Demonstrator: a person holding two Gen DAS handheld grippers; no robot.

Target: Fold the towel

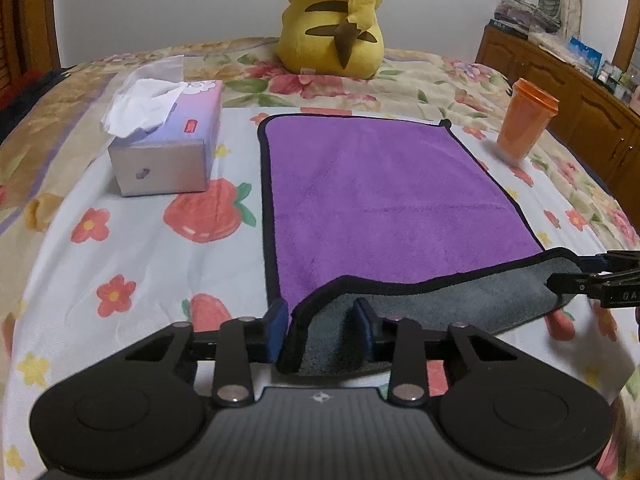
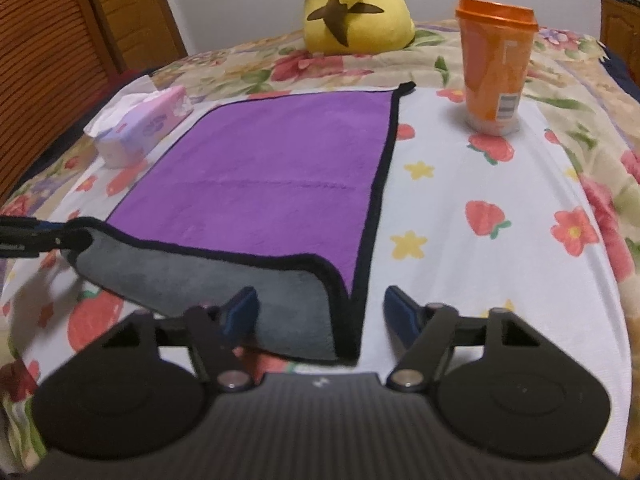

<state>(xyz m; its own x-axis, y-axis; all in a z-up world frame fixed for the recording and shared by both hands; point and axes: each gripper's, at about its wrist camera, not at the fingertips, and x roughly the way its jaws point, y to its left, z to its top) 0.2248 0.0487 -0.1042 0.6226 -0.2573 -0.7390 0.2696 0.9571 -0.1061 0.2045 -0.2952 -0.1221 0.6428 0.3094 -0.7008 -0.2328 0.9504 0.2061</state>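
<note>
A purple towel [image 1: 384, 196] with black trim and a grey underside lies flat on the bed; it also shows in the right wrist view [image 2: 272, 176]. Its near edge is lifted and turned over, grey side up. My left gripper [image 1: 322, 320] stands open around the towel's near left corner; the fingers are apart with the fold between them. My right gripper [image 2: 320, 312] is open around the near right corner, its left finger [image 2: 240, 312] on the grey flap. Each gripper's tip shows at the edge of the other's view.
A tissue box [image 1: 168, 140] sits left of the towel. An orange lidded cup [image 2: 494, 64] stands at the right. A yellow plush toy [image 1: 336, 20] sits at the far end of the floral bed cover [image 1: 120, 248]. A wooden cabinet [image 1: 560, 92] runs along the right.
</note>
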